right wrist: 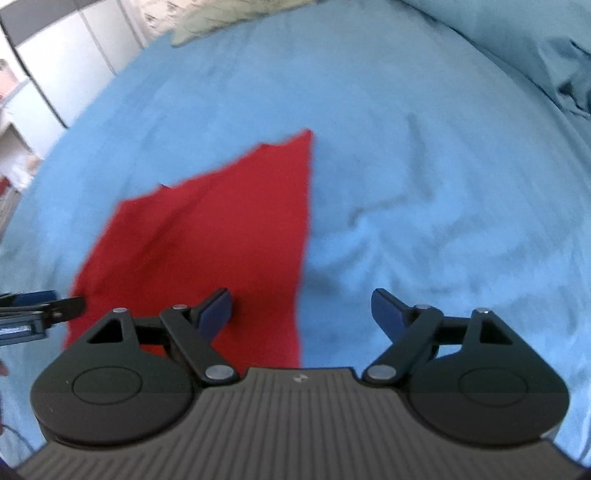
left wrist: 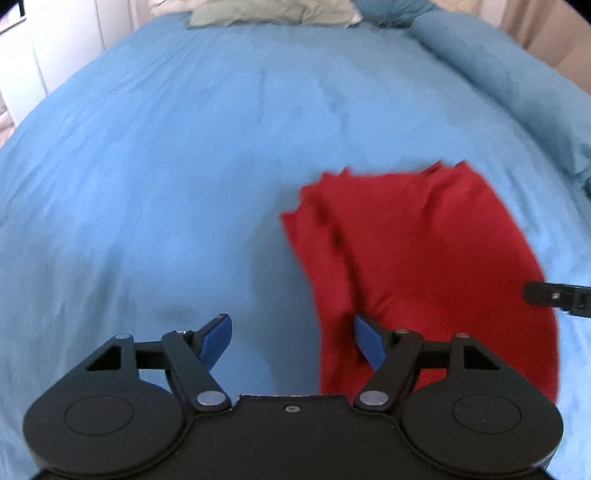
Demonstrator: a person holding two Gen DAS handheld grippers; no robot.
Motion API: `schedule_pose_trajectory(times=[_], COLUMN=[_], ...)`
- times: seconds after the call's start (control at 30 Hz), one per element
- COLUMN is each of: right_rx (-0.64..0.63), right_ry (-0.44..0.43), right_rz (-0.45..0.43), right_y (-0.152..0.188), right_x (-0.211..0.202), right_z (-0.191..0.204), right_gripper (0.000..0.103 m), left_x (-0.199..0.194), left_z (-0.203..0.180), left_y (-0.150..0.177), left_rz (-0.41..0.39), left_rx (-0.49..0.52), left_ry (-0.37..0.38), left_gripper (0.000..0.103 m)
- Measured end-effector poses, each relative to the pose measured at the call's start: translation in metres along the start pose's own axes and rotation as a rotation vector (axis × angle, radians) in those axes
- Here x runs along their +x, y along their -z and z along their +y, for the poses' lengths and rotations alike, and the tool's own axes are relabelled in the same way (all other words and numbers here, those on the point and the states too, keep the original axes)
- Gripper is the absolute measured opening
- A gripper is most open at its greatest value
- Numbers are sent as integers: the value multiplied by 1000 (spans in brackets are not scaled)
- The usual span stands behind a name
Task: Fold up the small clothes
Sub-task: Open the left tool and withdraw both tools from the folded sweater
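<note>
A small red garment (left wrist: 424, 258) lies on the blue bedspread (left wrist: 166, 166). In the left wrist view it lies ahead and to the right, wrinkled along its left side. My left gripper (left wrist: 293, 341) is open and empty; its right finger hovers over the garment's left edge. In the right wrist view the garment (right wrist: 207, 243) lies ahead and to the left, its straight right edge running toward me. My right gripper (right wrist: 301, 312) is open and empty, straddling that edge. The right gripper's tip also shows in the left wrist view (left wrist: 554, 295), and the left gripper's in the right wrist view (right wrist: 37, 306).
A pale green cloth (left wrist: 273, 13) lies at the far end of the bed. Bunched blue bedding (right wrist: 535, 55) rises along the right side. White cupboards (right wrist: 55, 74) stand beyond the bed's left edge.
</note>
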State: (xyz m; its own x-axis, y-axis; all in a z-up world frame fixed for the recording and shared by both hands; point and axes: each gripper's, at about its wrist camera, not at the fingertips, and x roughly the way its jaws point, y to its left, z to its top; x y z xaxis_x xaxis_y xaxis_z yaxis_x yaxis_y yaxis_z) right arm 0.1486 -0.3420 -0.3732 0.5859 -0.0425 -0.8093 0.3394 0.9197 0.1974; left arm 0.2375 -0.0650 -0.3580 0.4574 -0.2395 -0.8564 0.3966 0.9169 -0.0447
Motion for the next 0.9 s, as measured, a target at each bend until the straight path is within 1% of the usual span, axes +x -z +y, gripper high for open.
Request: schedule_pose_trajectory(times=[0.07,0.13,0.2,0.27,0.43,0.53,0.57,0.6,0.7,0.77,0.9], right_rx=[-2,-1,10,4,-10,-9,-11,-18,-59,-89,-114], right_ry=[17,22,20,9,-35,-48,-43,-37,1,22,77], right_rz=[7,17,14,-5,-62,-71,-67,-56,-29,-15,21], right_y=[5,8,6,4,-6,-14,-15,-17,-21,-21,-14], right_x=[6,12,10,-3,-59,-105,-119,-136,-182,-210,-265], right_z=[-3,-3,-4,-1,5,10,12,15,28,36,49], right_gripper=[98,98,98,98,98,99,100,101,103,103,103], left_x=[11,15,5,-12,-79,-131,-146,-163,-210,-234,-275], left_z=[-1,-2,0,-1,-3,-10,-12,-15,-28,-37,-52], left_y=[5,5,4,2,-4,-10,-11,-12,-11,-5,11], left_rz=[13,11,2,-21,-84,-104,-108,-112,-109,-89,-50], left_rx=[23,21,3,-9,-22,-30,-34,-33,-24,-23,-64], left_ry=[-26,-32,-39,-52,-38,-18,-15,-19,-77,-112,-106], left_gripper=[78,79,78,78,79,92,98,101,103,103,103])
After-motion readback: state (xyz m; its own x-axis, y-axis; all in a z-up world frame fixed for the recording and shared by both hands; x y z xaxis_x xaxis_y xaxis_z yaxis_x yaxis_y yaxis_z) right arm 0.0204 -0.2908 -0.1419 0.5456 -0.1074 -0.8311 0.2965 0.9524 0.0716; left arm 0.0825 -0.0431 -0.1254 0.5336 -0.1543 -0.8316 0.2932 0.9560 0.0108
